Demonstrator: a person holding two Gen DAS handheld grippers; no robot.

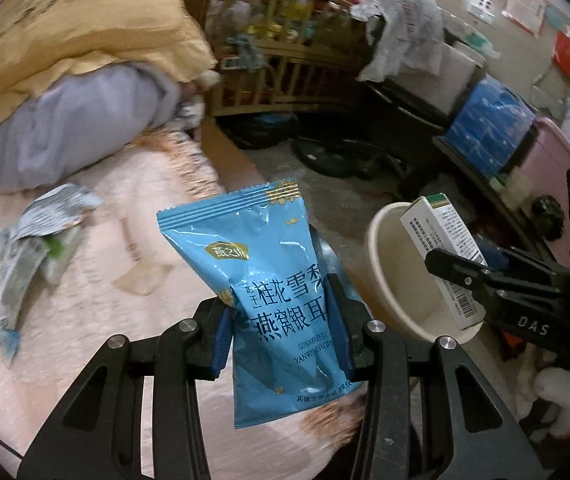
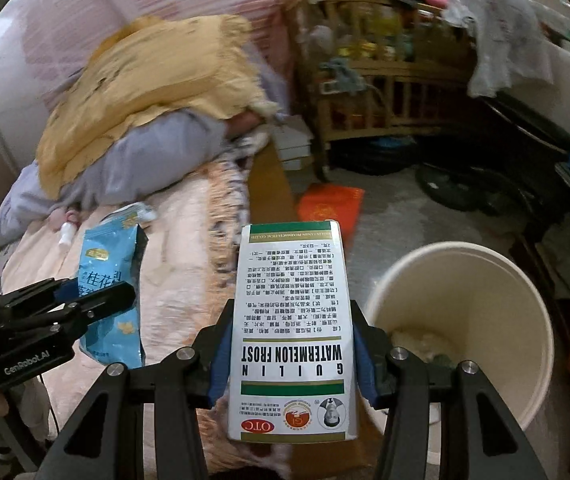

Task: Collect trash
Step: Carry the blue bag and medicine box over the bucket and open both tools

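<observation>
My left gripper (image 1: 281, 320) is shut on a blue snack packet (image 1: 269, 280), held upright over the edge of the pink bed (image 1: 105, 320). My right gripper (image 2: 291, 344) is shut on a white medicine box (image 2: 291, 320) printed "Watermelon Frost". A cream trash bucket (image 2: 497, 280) stands on the floor just right of the box; some pale scraps lie in its bottom. From the left wrist view the same bucket (image 1: 385, 264) sits beside the packet, with the box (image 1: 445, 248) held over its rim by the right gripper (image 1: 457, 272). A torn grey-blue wrapper (image 1: 29, 248) lies on the bed.
Piled yellow and lavender bedding (image 2: 133, 100) covers the bed's far end. A wooden crib (image 2: 377, 68) full of clutter stands behind. A red packet (image 2: 331, 208) lies on the floor. Black cables and a fan base (image 1: 337, 156) spread over the floor; boxes and a pink case (image 1: 545, 160) stand right.
</observation>
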